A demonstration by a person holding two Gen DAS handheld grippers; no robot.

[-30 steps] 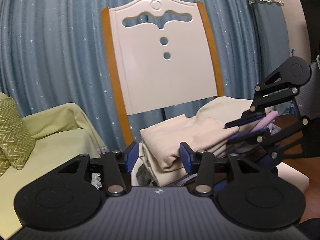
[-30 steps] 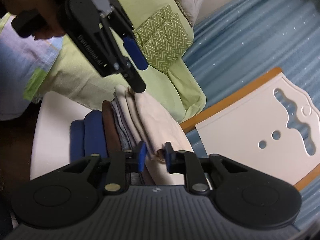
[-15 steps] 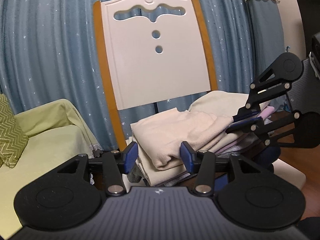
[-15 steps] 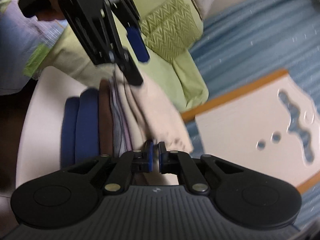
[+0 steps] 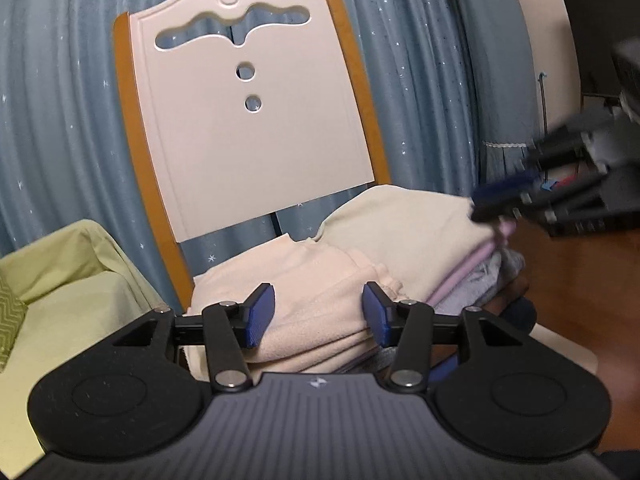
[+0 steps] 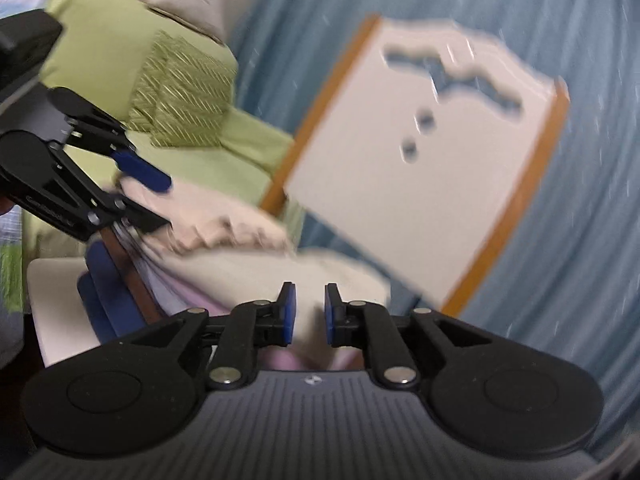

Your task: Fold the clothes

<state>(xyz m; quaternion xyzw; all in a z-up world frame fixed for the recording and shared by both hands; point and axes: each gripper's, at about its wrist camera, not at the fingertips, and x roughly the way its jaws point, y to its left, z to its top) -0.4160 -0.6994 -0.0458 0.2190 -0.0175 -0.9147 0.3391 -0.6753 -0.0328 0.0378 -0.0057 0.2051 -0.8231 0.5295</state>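
The stack of folded clothes (image 5: 360,264) lies on the seat of a white chair (image 5: 256,112) with orange side rails; a pale peach garment (image 5: 320,280) and a cream garment (image 5: 404,216) lie on top, with lilac, grey, brown and dark blue layers under them; the left gripper (image 5: 318,310) has its blue pads spread on either side of the peach garment's folded edge, and whether they press it I cannot tell; the right gripper (image 6: 306,312), blurred, is opening its jaws with only a narrow gap, over the cream garment but gripping nothing; a blue star-speckled curtain (image 5: 60,100) hangs behind the chair; a light green sofa (image 5: 60,292) with a zigzag cushion (image 6: 180,96) stands just beside it; dark wooden floor (image 5: 572,280) lies on the other side.
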